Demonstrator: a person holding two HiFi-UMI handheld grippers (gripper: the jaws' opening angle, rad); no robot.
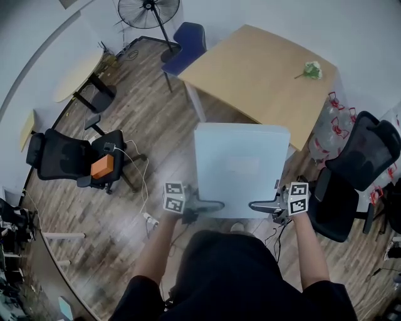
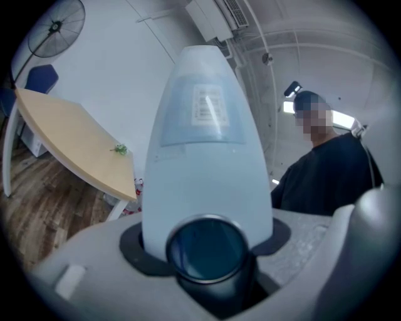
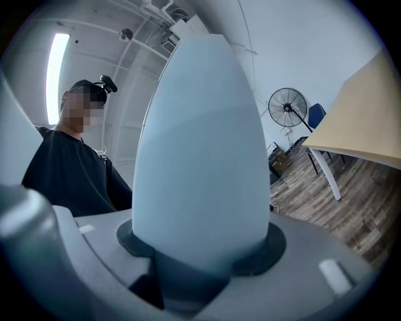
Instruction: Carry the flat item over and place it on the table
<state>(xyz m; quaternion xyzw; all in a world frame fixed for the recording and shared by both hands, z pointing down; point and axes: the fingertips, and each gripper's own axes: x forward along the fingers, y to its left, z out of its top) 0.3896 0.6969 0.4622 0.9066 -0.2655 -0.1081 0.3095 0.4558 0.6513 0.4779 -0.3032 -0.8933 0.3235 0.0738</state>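
A flat pale blue-white panel (image 1: 241, 164) hangs level in the air in front of the person, above the wood floor. My left gripper (image 1: 212, 205) is shut on its near edge at the left, and my right gripper (image 1: 261, 205) is shut on the same edge at the right. In the left gripper view the panel (image 2: 207, 144) fills the space between the jaws and bears a small label. The right gripper view shows the panel (image 3: 200, 157) the same way, held tight. The light wooden table (image 1: 250, 75) stands just beyond the panel's far edge.
A small green-and-white object (image 1: 311, 70) lies on the table's far right corner. A black office chair (image 1: 354, 169) and water bottles (image 1: 332, 125) stand at the right. Another black chair carries an orange box (image 1: 102, 166) at the left. A blue chair (image 1: 187, 44) and a fan (image 1: 149, 11) stand behind.
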